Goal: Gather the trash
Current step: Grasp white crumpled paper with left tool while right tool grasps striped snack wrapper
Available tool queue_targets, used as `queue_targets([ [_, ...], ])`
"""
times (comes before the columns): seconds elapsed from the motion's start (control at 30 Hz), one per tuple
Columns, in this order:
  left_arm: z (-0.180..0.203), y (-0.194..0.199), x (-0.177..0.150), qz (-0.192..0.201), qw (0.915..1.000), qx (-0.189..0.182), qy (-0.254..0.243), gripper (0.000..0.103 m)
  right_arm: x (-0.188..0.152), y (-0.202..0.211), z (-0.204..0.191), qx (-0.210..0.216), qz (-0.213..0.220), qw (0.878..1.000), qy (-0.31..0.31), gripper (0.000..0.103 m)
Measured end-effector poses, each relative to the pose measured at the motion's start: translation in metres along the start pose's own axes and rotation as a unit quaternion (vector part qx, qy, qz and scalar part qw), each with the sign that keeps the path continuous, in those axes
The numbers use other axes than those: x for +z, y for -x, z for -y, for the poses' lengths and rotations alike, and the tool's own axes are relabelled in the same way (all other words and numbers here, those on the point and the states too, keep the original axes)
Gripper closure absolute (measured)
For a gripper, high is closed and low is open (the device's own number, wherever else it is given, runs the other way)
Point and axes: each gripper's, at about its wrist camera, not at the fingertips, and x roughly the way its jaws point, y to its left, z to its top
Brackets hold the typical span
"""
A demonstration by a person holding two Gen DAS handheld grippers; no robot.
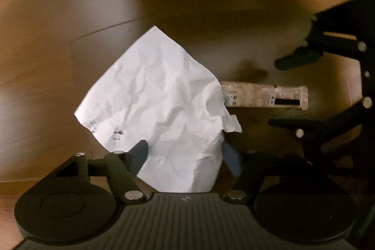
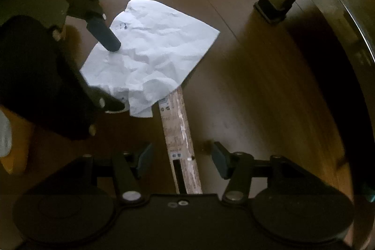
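Paper: a crumpled white sheet [image 1: 161,104] lies on the brown wooden floor [image 1: 46,62], filling the middle of the left wrist view; in the right wrist view it sits at about 11 o'clock.

Wrapper: a long, narrow printed wrapper or flat carton [image 2: 181,144] lies on the floor with its far end tucked under the paper's edge. In the left wrist view it sticks out at 3 o'clock of the paper.

Left gripper: the left gripper [image 1: 187,154] has its fingers apart, straddling the near end of the paper, one finger at each side. Whether the pads touch the sheet I cannot tell.

Right gripper: the right gripper [image 2: 181,158] is spread wide, one finger at each side of the wrapper's near end, not yet pinching it.

Step in hand: likely closing on both pieces of trash at once.

Doing it well: the paper is thin and springy, so I would gather a bunched fold between the pads, not a single flat edge. The wrapper is flat on the floor; the tips need to go low and squeeze across its narrow width. Lifting the paper first would free the wrapper's covered end.

Surroundings: a dark furniture leg [image 2: 274,8] stands at 1 o'clock in the right wrist view, well apart.
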Motion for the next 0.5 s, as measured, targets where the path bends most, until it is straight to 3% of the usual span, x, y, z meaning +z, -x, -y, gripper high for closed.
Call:
queue_targets([
  [0.1,0.007,0.000,-0.001,0.005,0.9997,0.006,-0.021,0.037,0.000,-0.005,-0.001,-0.016,0.000,1.000,0.000,0.060],
  [0.17,0.010,0.001,-0.002,0.010,0.9995,0.012,-0.029,0.043,-0.001,-0.005,0.000,-0.016,0.002,1.000,-0.003,0.074],
  [0.23,0.014,0.003,-0.003,0.013,0.9988,0.022,-0.043,0.055,0.001,-0.005,-0.003,-0.015,0.004,1.000,-0.006,0.079],
  [0.43,0.005,0.007,-0.002,0.011,0.9994,0.020,-0.026,0.087,0.000,-0.007,0.006,-0.025,-0.007,0.999,-0.045,0.084],
  [0.5,-0.005,0.009,-0.001,0.009,0.9999,0.011,-0.006,0.090,-0.003,-0.003,0.013,-0.027,-0.011,0.997,-0.069,0.084],
])
